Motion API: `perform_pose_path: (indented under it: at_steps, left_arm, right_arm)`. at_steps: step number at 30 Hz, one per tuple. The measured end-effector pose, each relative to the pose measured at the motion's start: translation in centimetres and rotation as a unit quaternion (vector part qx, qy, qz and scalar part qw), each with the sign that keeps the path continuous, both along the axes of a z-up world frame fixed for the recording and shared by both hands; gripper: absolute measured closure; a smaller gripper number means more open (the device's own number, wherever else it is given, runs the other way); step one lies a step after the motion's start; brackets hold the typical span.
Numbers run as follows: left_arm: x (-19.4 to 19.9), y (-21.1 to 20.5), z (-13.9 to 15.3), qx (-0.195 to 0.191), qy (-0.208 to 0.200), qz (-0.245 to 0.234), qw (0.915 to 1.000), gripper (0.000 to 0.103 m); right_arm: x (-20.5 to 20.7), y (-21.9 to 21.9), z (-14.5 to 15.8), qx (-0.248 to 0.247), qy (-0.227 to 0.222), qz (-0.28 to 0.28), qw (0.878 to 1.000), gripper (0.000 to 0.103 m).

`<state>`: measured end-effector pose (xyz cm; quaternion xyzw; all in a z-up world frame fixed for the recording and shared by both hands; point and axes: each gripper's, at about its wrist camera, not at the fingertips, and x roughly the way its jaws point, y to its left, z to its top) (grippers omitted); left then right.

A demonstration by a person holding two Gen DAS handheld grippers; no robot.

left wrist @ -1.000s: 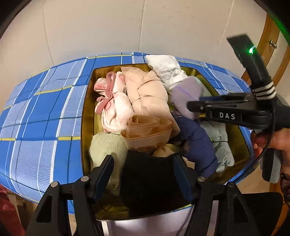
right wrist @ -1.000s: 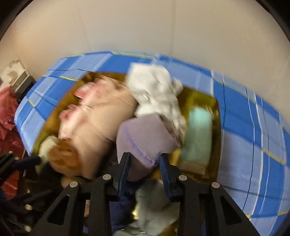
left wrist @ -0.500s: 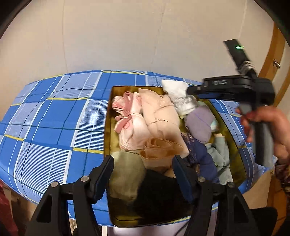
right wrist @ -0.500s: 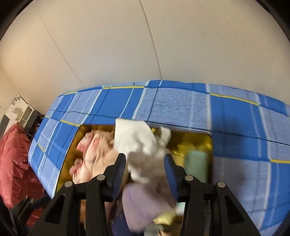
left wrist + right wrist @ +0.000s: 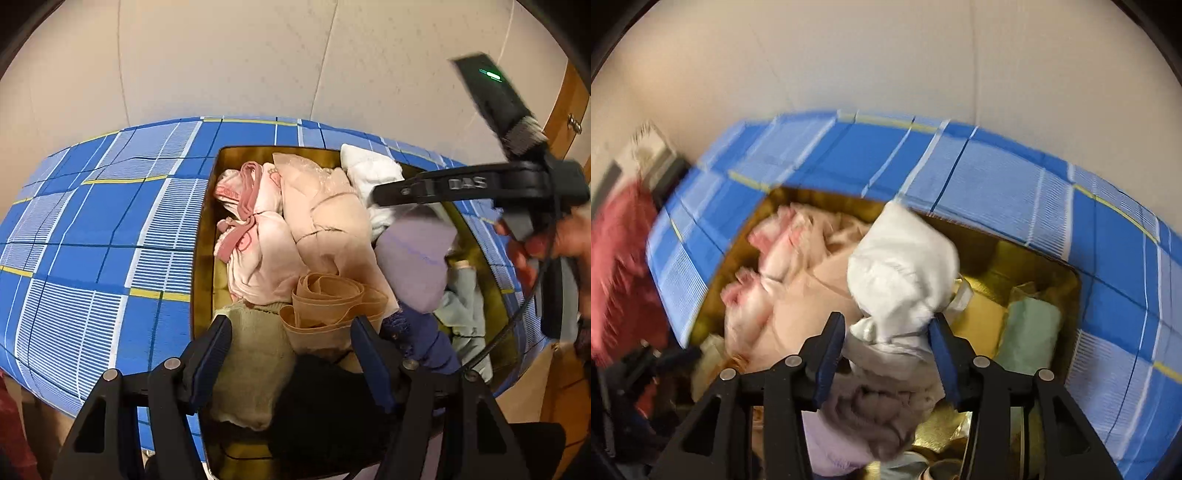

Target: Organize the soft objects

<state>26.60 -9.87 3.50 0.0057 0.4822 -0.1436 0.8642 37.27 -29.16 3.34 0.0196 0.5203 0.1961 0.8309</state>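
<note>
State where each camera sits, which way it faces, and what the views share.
Left wrist: on the left gripper, angled down at the gold tray of clothes; its own fingers and the right gripper's side show.
Right wrist: on the right gripper, angled down at the white garment; jaws opening around it.
Shared: tray, white garment, blue checked cloth.

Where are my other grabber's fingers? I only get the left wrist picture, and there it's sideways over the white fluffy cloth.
Observer: The right gripper points down at the crumpled white cloth. Its jaws are opening, with that cloth between them.
Operator: Is there any room left next to it?
Observer: Yes. To the right of the white cloth, the shiny gold tray shows bare bottom, and past that lies a folded mint-green cloth.
</note>
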Motion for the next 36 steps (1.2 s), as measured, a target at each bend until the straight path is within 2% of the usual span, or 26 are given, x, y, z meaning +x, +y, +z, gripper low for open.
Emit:
perform_pose_path:
  at_steps: [3, 5, 8, 10, 13, 17, 21, 27, 31, 36]
  left_arm:
    - [-0.4, 0.7, 1.2, 0.001, -0.021, 0.02, 0.9996, 0.035]
    - [-1.4, 1.1, 2.3, -0.017, -0.034, 0.029, 0.9989, 0.035]
    - [-4.3, 1.6, 4.0, -0.062, -0.065, 0.018, 0.9958, 0.035]
    - [-6.3, 1.6, 4.7, -0.083, -0.076, 0.012, 0.9936, 0.035]
    - [-9.2, 1.4, 4.8, -0.076, -0.076, 0.025, 0.9939, 0.035]
    - [-12.3, 1.1, 4.2, -0.038, -0.05, 0.054, 0.9966, 0.035]
    - [-16.1, 0.7, 5.0, -0.006, -0.08, 0.066, 0.9946, 0.035]
    - [-21.1, 0.5, 6.8, 0.047, -0.141, 0.096, 0.9843, 0.035]
    - [-23.3, 0.9, 7.1, 0.059, -0.146, 0.109, 0.9815, 0.035]
    - [-25.2, 0.7, 6.6, 0.094, -0.16, 0.127, 0.9745, 0.035]
  right_arm:
    - [-3.2, -1.6, 2.2, 0.015, -0.047, -0.028, 0.998, 0.046]
    - [-5.8, -2.6, 3.7, 0.021, -0.074, -0.045, 0.996, 0.04]
    - [-10.1, -4.0, 5.4, 0.028, -0.107, -0.082, 0.99, 0.027]
    - [-13.3, -4.7, 6.5, 0.037, -0.13, -0.102, 0.986, 0.014]
    - [-18.2, -5.0, 7.1, 0.033, -0.156, -0.123, 0.98, 0.0]
    - [-24.2, -4.3, 7.1, 0.031, -0.173, -0.135, 0.975, 0.0]
    - [-29.2, -2.8, 6.8, 0.016, -0.182, -0.148, 0.972, 0.0]
    - [-33.0, 0.0, 6.0, -0.031, -0.183, -0.184, 0.965, 0.0]
    - [-35.2, 0.8, 6.6, -0.045, -0.197, -0.216, 0.955, 0.0]
    - [-36.9, 1.4, 7.1, -0.081, -0.205, -0.233, 0.947, 0.0]
